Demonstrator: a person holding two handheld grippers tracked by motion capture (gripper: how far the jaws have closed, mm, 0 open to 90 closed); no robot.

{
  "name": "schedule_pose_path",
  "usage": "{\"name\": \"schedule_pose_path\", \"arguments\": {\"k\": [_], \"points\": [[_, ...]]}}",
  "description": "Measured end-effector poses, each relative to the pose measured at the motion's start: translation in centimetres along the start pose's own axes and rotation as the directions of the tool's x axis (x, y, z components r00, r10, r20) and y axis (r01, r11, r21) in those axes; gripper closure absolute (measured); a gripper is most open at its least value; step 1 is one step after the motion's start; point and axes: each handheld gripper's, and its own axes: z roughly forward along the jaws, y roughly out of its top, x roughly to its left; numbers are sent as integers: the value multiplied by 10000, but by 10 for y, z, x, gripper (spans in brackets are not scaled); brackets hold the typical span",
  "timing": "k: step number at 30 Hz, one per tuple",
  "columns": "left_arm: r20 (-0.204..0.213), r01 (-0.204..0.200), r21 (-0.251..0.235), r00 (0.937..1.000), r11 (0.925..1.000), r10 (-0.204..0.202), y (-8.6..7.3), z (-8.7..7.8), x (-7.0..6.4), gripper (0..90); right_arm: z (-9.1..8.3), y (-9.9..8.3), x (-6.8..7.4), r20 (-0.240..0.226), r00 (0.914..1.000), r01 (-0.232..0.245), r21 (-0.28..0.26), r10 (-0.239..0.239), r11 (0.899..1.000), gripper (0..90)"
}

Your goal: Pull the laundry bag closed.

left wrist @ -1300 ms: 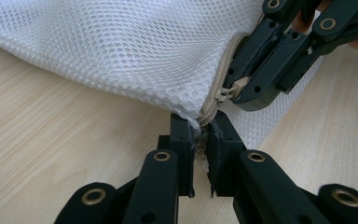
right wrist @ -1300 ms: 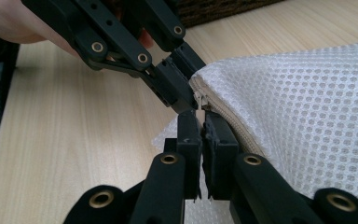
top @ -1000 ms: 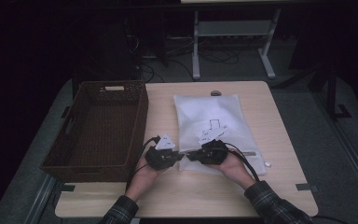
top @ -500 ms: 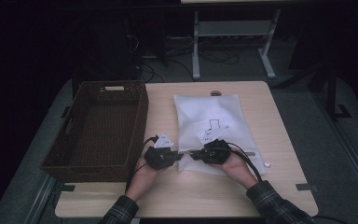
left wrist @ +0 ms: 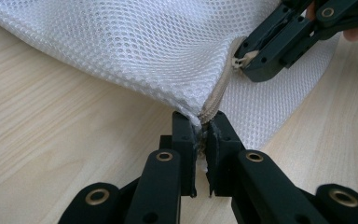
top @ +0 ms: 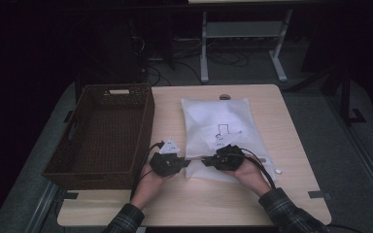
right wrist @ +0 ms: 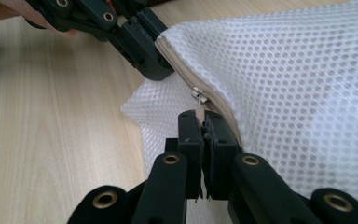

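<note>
Lying flat on the table (top: 291,204) right of the wicker basket (top: 102,131), the white mesh bag (top: 218,126) has its near edge pinched twice: the left gripper (left wrist: 202,133) is clamped on the zipper's end (left wrist: 210,103), the right gripper (right wrist: 201,122) clamped on the zipper pull (right wrist: 198,100).
</note>
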Motion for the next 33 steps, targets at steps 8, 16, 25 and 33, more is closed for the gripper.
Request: {"name": "schedule_pose_path", "arguments": {"k": [8, 16, 25, 33], "points": [[52, 60, 7, 10000, 10000, -60, -1, 0, 0, 832, -6, -5, -3, 10, 9998, -180, 61, 180, 9998, 863], [-5, 147, -2, 9999, 9999, -147, -1, -1, 1, 832, -10, -8, -5, 162, 9997, -199, 113, 197, 9997, 863], [-38, 256, 2, 9997, 9997, -256, -2, -1, 1, 831, -18, -14, -8, 314, 9990, -314, 136, 310, 9994, 863], [-61, 360, 12, 9993, 9994, -359, -3, -2, 3, 831, -29, -20, -12, 577, 9972, -476, 162, 466, 9987, 863]]}}
